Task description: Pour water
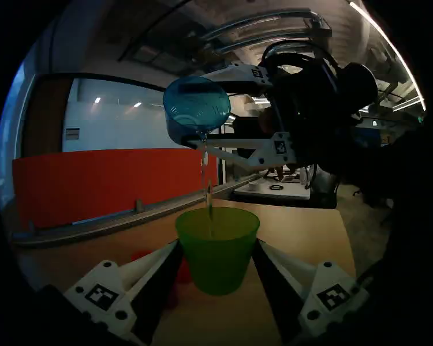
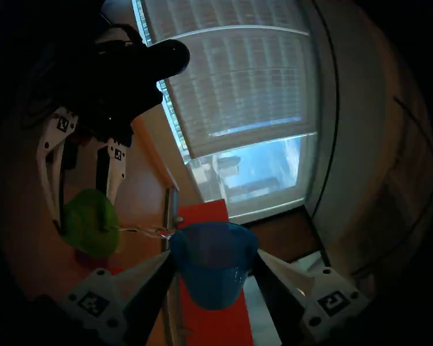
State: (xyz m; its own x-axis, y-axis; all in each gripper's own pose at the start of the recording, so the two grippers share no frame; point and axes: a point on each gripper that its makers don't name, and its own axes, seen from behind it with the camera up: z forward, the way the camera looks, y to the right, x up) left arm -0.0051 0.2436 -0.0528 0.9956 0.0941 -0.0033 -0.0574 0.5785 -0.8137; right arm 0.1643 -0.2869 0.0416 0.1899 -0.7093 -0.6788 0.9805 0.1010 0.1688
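Left claw [image 1: 216, 242] clamps green cup [image 1: 217, 262]; right claw [image 2: 213, 254] holds blue cup [image 2: 212, 274] above.

A red thing [image 1: 183, 270] at 7 o'clock of the green cup [image 1: 217, 256] is mostly hidden behind it and the left tongs [image 1: 216, 244]. The hand [image 1: 326, 115] holding the right tongs [image 1: 194, 109], at 2 o'clock, is a dark shape without detail. Those tongs cover parts of the blue cup's [image 1: 204, 99] sides. Things [image 1: 268, 185] on the far desk [image 1: 294, 194] are too small to tell.
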